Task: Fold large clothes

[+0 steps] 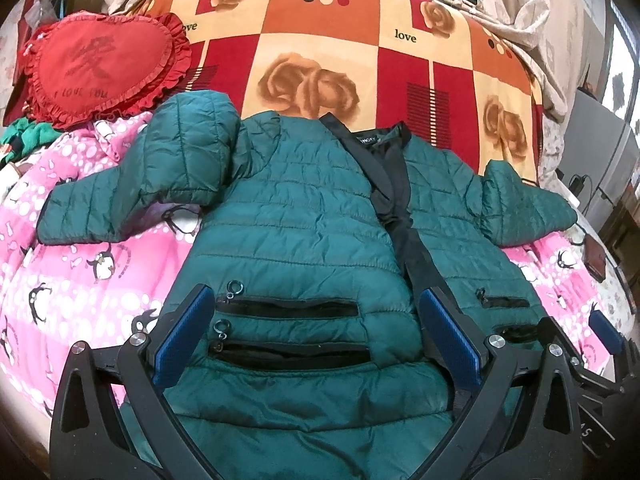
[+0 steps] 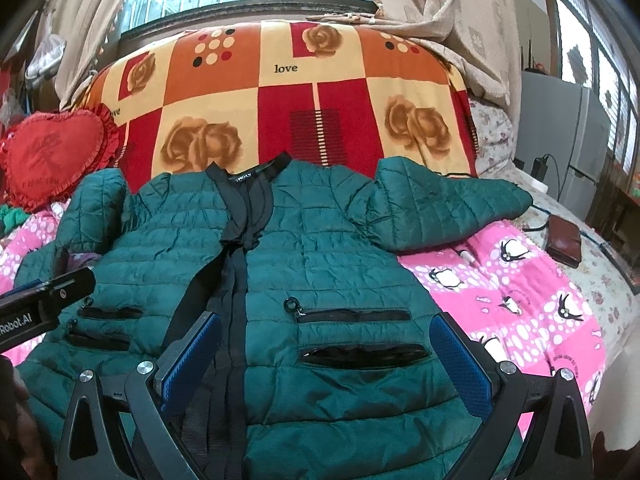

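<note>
A dark green quilted jacket lies face up on the bed, front open along its black placket, both sleeves spread out; it also shows in the right wrist view. My left gripper is open and hovers over the jacket's left front panel, its blue pads either side of the two zip pockets. My right gripper is open and hovers over the right front panel and its pockets. The right gripper's blue pad tip shows in the left wrist view. The left gripper's body shows in the right wrist view.
The jacket rests on a pink penguin-print blanket. A folded red and orange rose quilt is stacked behind it. A red heart cushion sits at the left. A brown wallet and a charger cable lie at the right.
</note>
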Demonstrator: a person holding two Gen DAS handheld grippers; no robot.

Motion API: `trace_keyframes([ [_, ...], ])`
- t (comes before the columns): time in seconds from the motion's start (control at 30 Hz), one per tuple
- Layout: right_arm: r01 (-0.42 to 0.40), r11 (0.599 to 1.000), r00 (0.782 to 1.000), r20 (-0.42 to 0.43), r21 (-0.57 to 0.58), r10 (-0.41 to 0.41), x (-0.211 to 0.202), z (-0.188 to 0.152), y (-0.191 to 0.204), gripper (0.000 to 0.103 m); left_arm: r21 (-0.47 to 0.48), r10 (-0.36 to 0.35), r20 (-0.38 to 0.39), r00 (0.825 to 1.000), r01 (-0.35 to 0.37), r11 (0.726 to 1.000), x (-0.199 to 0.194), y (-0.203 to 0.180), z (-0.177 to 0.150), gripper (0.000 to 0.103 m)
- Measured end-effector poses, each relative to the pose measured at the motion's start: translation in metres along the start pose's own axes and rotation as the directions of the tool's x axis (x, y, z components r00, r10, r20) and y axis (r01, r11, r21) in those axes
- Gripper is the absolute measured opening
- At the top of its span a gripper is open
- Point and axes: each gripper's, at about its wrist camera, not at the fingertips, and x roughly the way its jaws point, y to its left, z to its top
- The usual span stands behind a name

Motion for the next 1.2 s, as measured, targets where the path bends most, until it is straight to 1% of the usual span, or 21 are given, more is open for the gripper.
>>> trace_keyframes([
  [0.3, 0.017, 0.999, 1.000, 0.000, -0.037, -0.017, 0.0001, 0.0009, 0.0069, 0.103, -0.011, -0.001, 0.002, 1.000, 0.001, 1.000, -0.0003, 0.0021, 0.0000, 0.103],
  [1.2, 0.017, 0.999, 1.000, 0.003, -0.038, -0.017, -0.0001, 0.0009, 0.0079, 0.103, -0.024, -0.002, 0.001, 1.000, 0.002, 1.000, -0.0004, 0.0052, -0.0007, 0.103],
])
